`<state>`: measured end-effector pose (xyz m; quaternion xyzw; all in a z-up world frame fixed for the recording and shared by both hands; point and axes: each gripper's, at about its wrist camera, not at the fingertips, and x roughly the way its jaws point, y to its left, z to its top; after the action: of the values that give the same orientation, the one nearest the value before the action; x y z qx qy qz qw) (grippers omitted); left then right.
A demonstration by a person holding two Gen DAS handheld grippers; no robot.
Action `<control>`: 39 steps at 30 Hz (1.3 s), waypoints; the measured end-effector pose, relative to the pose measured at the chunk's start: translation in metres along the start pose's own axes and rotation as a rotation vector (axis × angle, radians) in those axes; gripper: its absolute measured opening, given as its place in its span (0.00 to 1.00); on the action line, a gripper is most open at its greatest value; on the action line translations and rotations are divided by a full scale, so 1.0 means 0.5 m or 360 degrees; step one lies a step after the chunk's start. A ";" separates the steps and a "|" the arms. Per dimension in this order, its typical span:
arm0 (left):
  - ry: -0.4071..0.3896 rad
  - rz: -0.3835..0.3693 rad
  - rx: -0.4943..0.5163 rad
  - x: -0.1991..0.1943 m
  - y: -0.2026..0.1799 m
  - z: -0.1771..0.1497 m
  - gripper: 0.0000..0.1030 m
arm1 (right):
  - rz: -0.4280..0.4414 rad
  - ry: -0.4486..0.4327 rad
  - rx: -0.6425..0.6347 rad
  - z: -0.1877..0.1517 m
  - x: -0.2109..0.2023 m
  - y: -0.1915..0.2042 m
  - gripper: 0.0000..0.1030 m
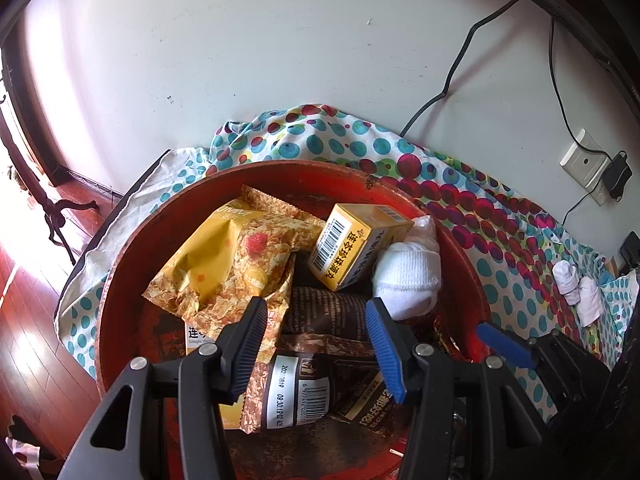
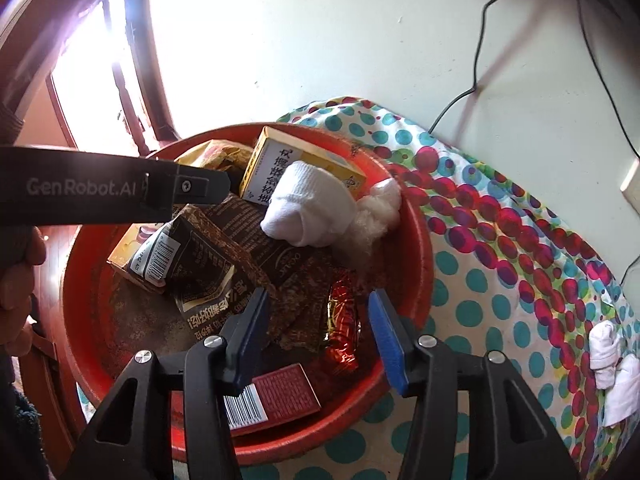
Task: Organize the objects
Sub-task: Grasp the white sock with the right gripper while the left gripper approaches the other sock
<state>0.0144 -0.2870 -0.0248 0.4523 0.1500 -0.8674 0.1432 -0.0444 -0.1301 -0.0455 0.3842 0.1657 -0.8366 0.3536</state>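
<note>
Right wrist: sock beyond parted hand-held gripper.

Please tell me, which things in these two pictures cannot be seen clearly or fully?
- Left wrist view: dark brown snack packet, partly hidden by the open left gripper.
- Right wrist view: flat dark red box in the round red basin, partly behind the open right gripper.
- Right wrist view: rolled white cloths on the dotted cloth, cut by the edge.

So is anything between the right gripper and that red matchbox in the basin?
Nothing visible. The red matchbox lies uncovered on the floor of the red basin, just below the right gripper, whose jaws stand open and empty. The foil candy sits beside it, not over it.
</note>
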 end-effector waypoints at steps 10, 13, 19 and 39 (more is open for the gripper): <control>-0.0010 -0.0137 0.0254 -0.012 -0.134 -0.017 0.51 | -0.0359 -0.0077 0.0283 -0.105 -0.134 -0.242 0.55; 0.0008 -0.0177 0.0350 -0.009 -0.193 -0.035 0.51 | -0.0526 -0.0086 0.0420 -0.146 -0.174 -0.334 0.56; 0.0040 -0.0278 0.0521 0.004 -0.306 -0.080 0.51 | -0.0716 -0.0095 0.0635 -0.216 -0.231 -0.481 0.61; -0.0050 -0.0501 0.0774 0.070 -0.519 -0.138 0.51 | -0.0639 -0.0012 0.0739 -0.275 -0.175 -0.622 0.30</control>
<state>-0.0532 -0.0268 -0.0574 0.4311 0.0038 -0.8964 -0.1033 -0.1561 0.2023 -0.0666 0.4112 0.0415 -0.9067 0.0845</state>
